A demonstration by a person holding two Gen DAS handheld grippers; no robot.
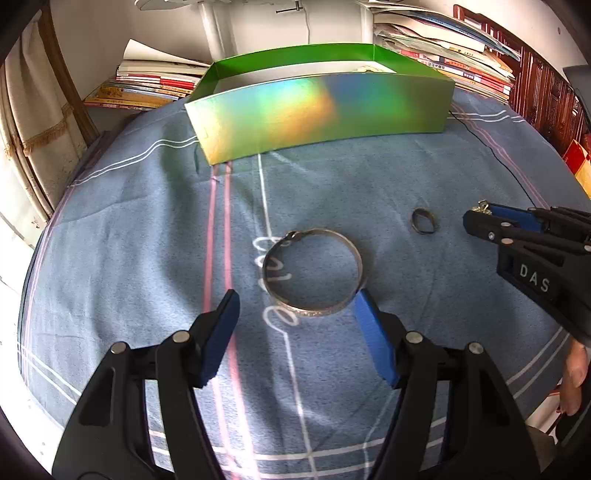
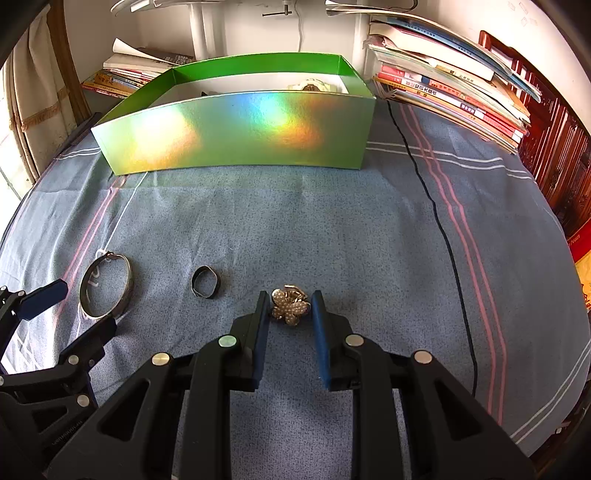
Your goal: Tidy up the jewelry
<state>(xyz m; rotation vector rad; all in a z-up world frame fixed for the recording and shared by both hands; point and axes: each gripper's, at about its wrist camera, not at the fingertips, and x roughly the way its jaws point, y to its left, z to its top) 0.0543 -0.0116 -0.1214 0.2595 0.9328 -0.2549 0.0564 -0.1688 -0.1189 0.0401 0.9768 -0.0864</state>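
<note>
A silver bangle [image 1: 313, 273] lies on the blue cloth, also in the right wrist view [image 2: 106, 287]. My left gripper [image 1: 297, 299] is open, its right finger touching the bangle's rim. A small dark ring [image 1: 424, 220] lies to the right, also seen in the right wrist view [image 2: 206, 282]. A pearl flower brooch [image 2: 290, 303] sits between the fingers of my right gripper [image 2: 289, 301], which stands around it with small gaps. A shiny green box [image 2: 236, 136] stands behind, also in the left wrist view [image 1: 321, 114], with a white item [image 2: 314, 85] inside.
Stacks of books [image 2: 450, 85] line the back right and back left [image 2: 125, 74]. A black cable [image 2: 439, 221] runs down the cloth on the right. A white lamp post [image 2: 201, 29] stands behind the box.
</note>
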